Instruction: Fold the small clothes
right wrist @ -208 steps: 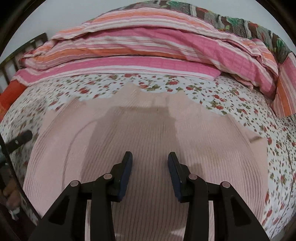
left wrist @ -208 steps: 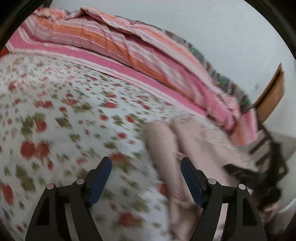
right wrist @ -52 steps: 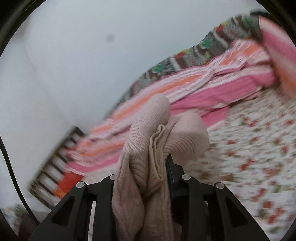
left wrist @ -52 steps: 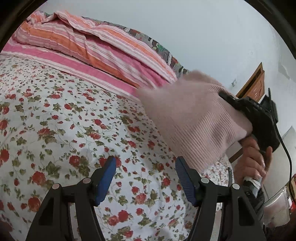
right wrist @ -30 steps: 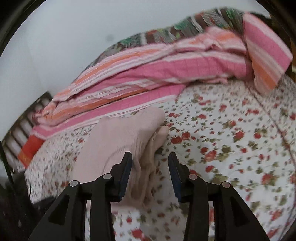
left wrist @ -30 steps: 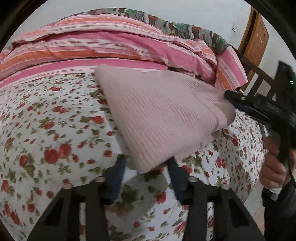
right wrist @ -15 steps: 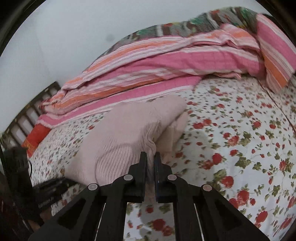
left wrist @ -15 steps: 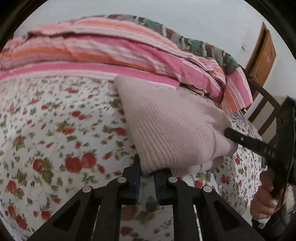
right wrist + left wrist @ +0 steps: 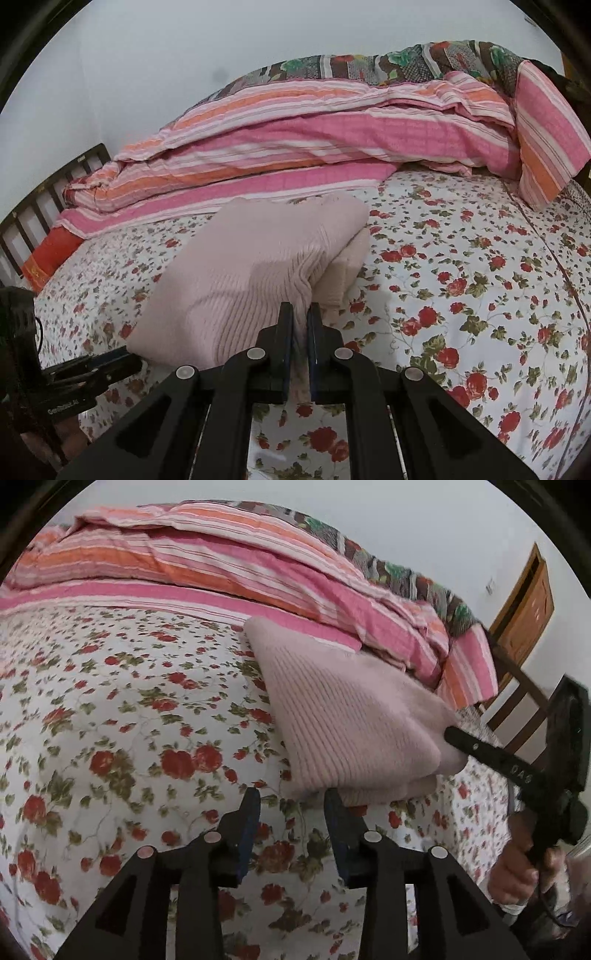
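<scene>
Though tool-pinched, sweater [image 9: 251,273] lengthwise toward quilt [image 9: 295,147]

right gripper [image 9: 491,755] finger marking: we're reading roughly "OAS", unclear
left gripper [image 9: 70,384] body print: we're making out "Gen...", rest too blurred

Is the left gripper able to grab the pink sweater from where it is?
Probably yes. The left gripper has just been opening, nothing between its fingers, and the folded pink sweater's near edge lies right ahead on the flowered bedsheet, with nothing between.
</scene>
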### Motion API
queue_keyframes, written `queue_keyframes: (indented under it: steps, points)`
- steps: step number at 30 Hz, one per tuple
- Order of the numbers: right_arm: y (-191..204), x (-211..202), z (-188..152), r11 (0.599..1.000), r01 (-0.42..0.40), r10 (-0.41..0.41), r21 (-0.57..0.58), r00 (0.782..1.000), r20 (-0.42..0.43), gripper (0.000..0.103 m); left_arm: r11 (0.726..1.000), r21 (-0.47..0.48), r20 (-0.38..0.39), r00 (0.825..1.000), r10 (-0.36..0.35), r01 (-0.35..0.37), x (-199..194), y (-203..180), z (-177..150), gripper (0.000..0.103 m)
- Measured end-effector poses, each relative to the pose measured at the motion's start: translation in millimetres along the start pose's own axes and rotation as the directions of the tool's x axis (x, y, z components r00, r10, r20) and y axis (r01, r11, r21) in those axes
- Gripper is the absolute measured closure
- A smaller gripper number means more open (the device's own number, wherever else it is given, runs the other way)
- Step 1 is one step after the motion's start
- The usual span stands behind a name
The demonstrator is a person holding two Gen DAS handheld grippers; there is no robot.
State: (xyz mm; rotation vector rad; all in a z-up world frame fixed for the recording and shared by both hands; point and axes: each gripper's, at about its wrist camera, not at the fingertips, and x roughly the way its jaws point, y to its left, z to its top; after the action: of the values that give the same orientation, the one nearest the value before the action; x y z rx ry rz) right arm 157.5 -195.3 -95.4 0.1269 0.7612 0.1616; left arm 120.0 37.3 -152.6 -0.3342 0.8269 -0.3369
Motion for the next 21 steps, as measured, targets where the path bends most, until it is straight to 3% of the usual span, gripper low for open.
queue_keyframes:
  steps: [3, 21]
  points:
    - [2, 0, 1, 1.0, 0.006, -0.006, -0.006, 1.0, 0.002, 0.096, 1.0, -0.018, 0.035, 0.999, -0.006, 0.007, -7, 4, 3, 0.045]
    - [2, -1, 3, 1.0, 0.015, -0.015, -0.007, 1.0, 0.004, 0.095, 0.999, -0.044, 0.06, 0.998, -0.027, 0.03, -7, 13, 14, 0.045]
